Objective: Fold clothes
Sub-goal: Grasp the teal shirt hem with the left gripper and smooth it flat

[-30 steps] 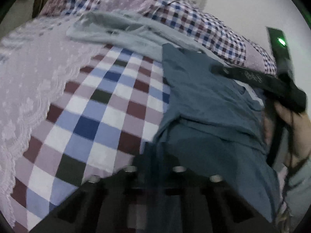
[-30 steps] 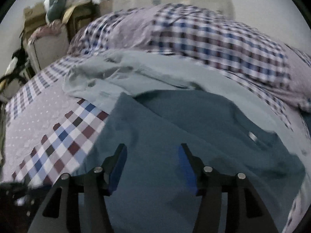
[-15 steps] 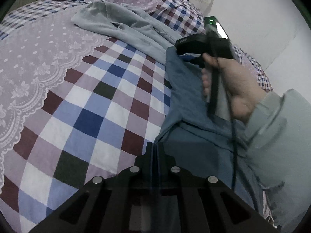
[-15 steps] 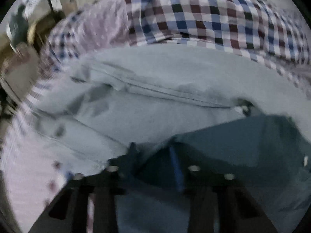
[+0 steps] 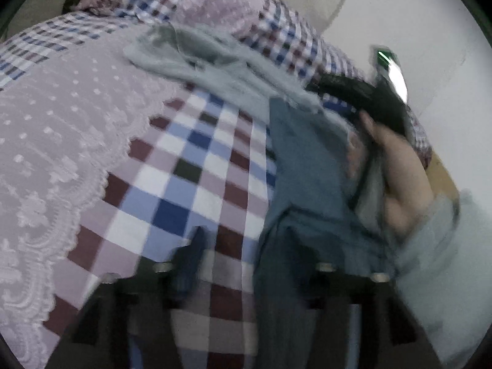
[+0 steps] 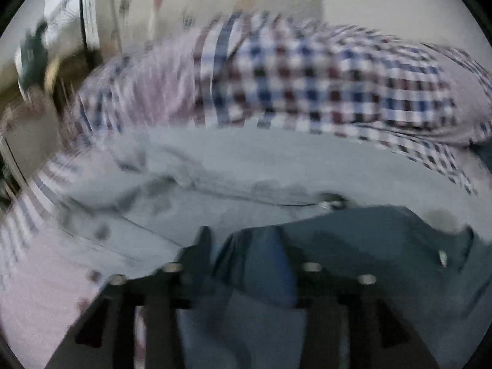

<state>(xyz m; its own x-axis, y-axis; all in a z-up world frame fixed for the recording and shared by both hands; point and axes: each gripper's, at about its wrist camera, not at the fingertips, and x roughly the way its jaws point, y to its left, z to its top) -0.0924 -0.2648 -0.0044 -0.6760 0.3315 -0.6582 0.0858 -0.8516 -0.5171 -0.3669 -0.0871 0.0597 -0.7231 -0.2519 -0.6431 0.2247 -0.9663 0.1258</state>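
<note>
A teal-blue shirt [image 5: 307, 178] lies folded over on the checked bedspread [image 5: 190, 181]. My left gripper [image 5: 246, 252] is open, its fingers apart, with the shirt's left edge hanging between them. In the right wrist view my right gripper [image 6: 243, 246] has its jaws a little apart around a raised fold of the blue shirt [image 6: 369, 233]; blur hides whether they pinch it. The right gripper's body [image 5: 353, 92] and the hand holding it show at the right of the left wrist view. A pale grey garment [image 6: 246, 166] lies spread beyond the blue shirt, also seen in the left wrist view [image 5: 215, 67].
A lilac lace-edged panel [image 5: 61, 141] covers the bed's left side. Checked pillows [image 6: 323, 83] lie at the head of the bed against a white wall [image 5: 415, 30]. Furniture and clutter [image 6: 33, 58] stand to the far left.
My left gripper has opened from shut on the blue shirt's edge. My right gripper has stayed at the shirt's far fold, tilting up slightly. Both views are blurred by motion.
</note>
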